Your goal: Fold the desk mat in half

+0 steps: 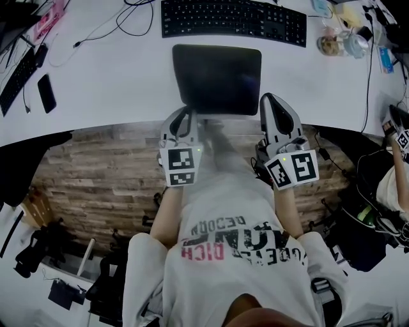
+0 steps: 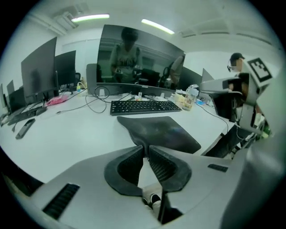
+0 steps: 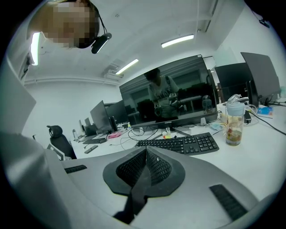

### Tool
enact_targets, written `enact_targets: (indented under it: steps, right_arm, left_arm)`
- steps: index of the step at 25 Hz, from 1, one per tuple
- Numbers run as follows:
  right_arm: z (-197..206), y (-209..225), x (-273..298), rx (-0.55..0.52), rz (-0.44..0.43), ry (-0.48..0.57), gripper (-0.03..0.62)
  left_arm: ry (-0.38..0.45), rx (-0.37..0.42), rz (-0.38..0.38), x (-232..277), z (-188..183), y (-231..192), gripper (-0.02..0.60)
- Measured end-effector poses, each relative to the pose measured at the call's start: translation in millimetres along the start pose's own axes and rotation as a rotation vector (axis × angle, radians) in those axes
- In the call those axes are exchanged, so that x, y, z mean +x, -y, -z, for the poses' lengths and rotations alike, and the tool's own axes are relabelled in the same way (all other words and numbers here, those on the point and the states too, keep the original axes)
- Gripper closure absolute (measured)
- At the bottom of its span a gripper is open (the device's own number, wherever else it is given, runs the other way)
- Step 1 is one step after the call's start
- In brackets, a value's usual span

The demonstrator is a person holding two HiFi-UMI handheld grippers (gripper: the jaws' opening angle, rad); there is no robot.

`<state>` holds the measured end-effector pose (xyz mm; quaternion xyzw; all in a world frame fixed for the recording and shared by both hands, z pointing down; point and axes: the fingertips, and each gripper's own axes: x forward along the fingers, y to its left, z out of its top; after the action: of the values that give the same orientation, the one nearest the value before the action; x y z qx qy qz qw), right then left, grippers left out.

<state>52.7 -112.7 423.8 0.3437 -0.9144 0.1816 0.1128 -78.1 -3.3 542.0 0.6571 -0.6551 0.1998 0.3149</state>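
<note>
— What is at the left?

— Item one: a white desk (image 1: 108, 83), smooth, with a curved near edge. A flat black phone (image 1: 46, 92) lies at its far left.

— And the middle?

— Item two: the desk mat (image 1: 217, 76), dark and matte, a rectangle with rounded corners. It lies at the desk's near edge, just on the near side of a black keyboard (image 1: 233, 19). Most of it is flat, but its near-left corner curls up off the surface.

— What lifts it?

— Item three: the left gripper (image 1: 190, 115), a grey moulded shell with black ribbed pads. The pads are clamped on that raised corner, which is pinched thin at the tips.

— And the right?

— Item four: the right gripper (image 1: 268, 101), of the same make, at the mat's near-right corner. Its pads are pressed together, with what looks like a dark strip of the mat caught between them. Item five: a clear bottle (image 3: 234, 123) with a pale lid, upright on the desk to the right of the keyboard.
</note>
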Motion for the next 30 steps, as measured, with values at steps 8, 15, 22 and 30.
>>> enact_targets:
  steps: [8, 15, 22, 30]
  right_arm:
    - [-4.1, 3.2, -11.3, 0.007, 0.022, 0.024, 0.594]
    - [-8.0, 10.9, -25.4, 0.010, 0.064, 0.048, 0.594]
    - [-11.9, 21.0, -36.5, 0.018, 0.108, 0.069, 0.594]
    - [-12.6, 30.6, -46.8, 0.033, 0.146, 0.092, 0.594]
  left_arm:
    - [0.087, 0.152, 0.126, -2.9, -23.5, 33.0, 0.542]
    - [0.116, 0.260, 0.233, 0.0, -31.6, 59.5, 0.545]
    - [0.135, 0.367, 0.333, 7.9, -45.4, 84.6, 0.545]
    - [0.132, 0.407, 0.398, 15.4, -50.6, 106.4, 0.546]
